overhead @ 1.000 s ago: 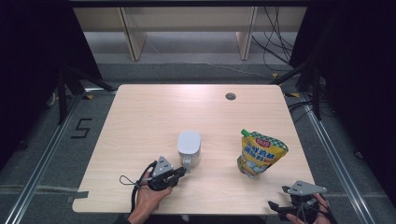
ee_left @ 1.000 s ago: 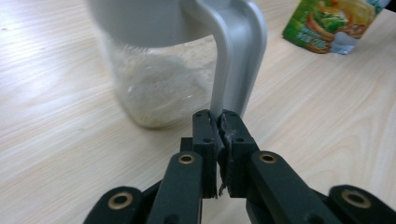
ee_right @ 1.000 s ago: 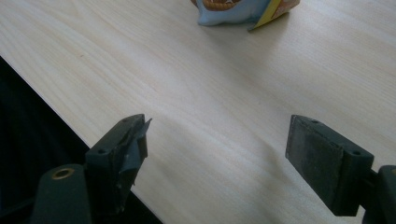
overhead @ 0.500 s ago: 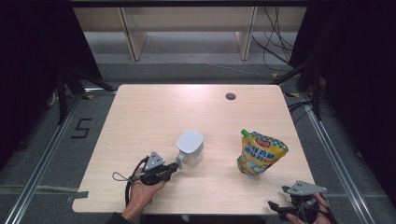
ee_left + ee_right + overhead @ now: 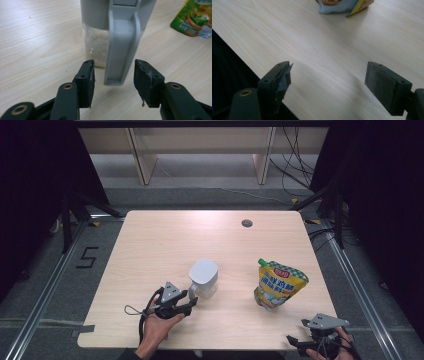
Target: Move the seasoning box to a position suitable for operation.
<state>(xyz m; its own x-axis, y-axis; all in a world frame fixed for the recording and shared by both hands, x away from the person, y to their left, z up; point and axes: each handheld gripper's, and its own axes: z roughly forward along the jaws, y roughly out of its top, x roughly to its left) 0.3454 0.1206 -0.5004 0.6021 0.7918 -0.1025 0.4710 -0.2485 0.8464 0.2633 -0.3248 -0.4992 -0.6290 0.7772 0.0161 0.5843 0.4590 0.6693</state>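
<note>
The jug [image 5: 117, 30] top is cut off by the left gripper view's upper edge; the pouch [image 5: 344, 5] is cropped likewise in the right gripper view, print unreadable.

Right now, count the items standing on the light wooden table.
2: a grey-lidded clear jug near the middle, before the left gripper; a yellow-green stand-up pouch toward the right. Nothing looks hidden.

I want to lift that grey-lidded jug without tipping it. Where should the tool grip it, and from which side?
Probably by the grey handle of the jug. It hangs as a flat vertical strap on the side facing the left tool, whose jaws have just been opening and now stand either side of it, apart. Come in level from the person's side and close across the strap.
</note>
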